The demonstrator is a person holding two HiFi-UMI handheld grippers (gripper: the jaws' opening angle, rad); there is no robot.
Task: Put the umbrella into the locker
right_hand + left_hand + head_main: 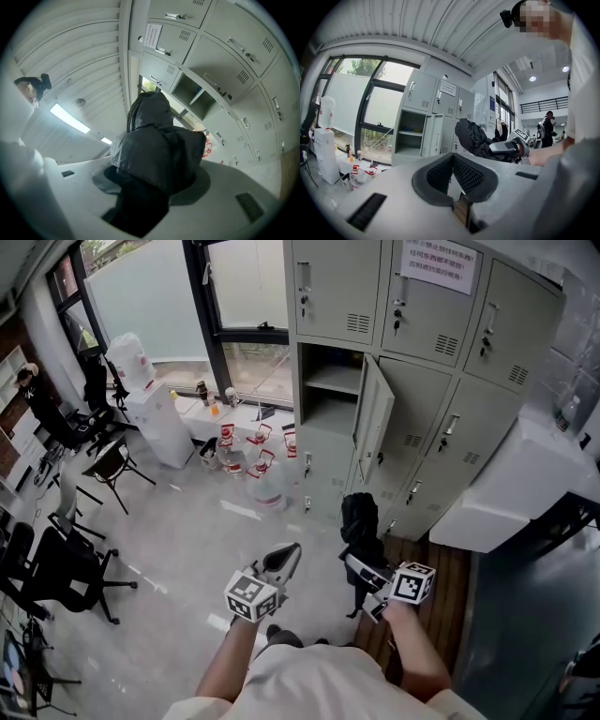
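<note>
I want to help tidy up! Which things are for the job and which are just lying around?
For the job: black folded fabric umbrella in the right gripper; grey metal locker with open door.
Lying about: white water dispenser; clear water jugs; black office chairs.

The umbrella (361,521) sits in the right hand-held gripper (364,570), near; the open locker (330,395) stands beyond, bottles (253,463) on the floor (187,540) to its left.
</note>
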